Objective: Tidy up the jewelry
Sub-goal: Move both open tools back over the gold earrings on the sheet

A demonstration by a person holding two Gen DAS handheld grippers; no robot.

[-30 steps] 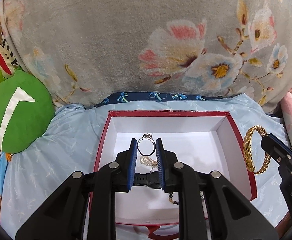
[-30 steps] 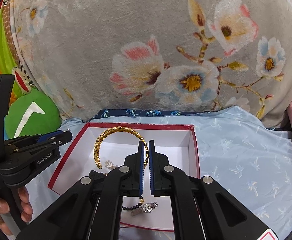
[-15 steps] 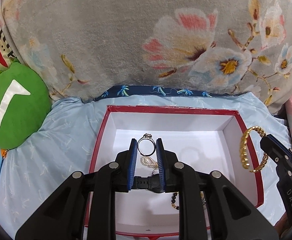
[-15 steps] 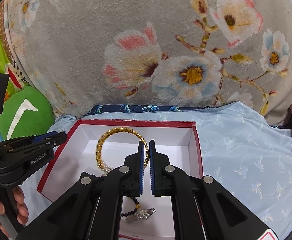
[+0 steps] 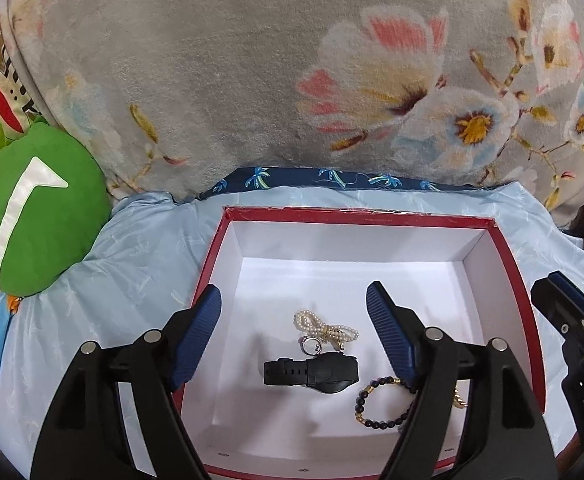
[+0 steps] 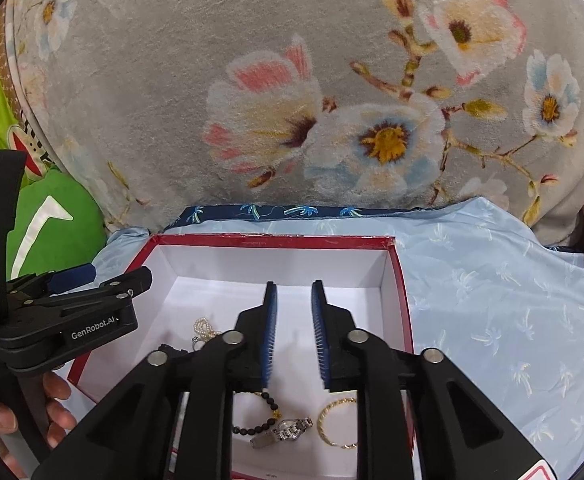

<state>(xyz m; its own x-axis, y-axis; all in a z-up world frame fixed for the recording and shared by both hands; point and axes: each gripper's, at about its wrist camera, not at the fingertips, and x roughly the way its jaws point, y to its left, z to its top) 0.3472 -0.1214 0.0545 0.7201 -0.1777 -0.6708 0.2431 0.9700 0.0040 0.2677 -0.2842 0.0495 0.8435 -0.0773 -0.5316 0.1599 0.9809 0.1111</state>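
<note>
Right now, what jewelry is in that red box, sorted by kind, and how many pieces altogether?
Inside the red box:
Watches: 2, the black watch and the silver watch
Bracelets: 3, the pearl bracelet, the black bead bracelet and the gold bracelet
Rings: 1, the silver ring
Total: 6

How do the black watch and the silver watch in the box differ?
The black watch is matte and dark with a smooth-looking strap; the silver watch is shiny metal with a linked band. The black watch lies by the pearl string; the silver watch lies between the beaded bracelet and gold bangle. Both rest on the box floor, ungripped.
</note>
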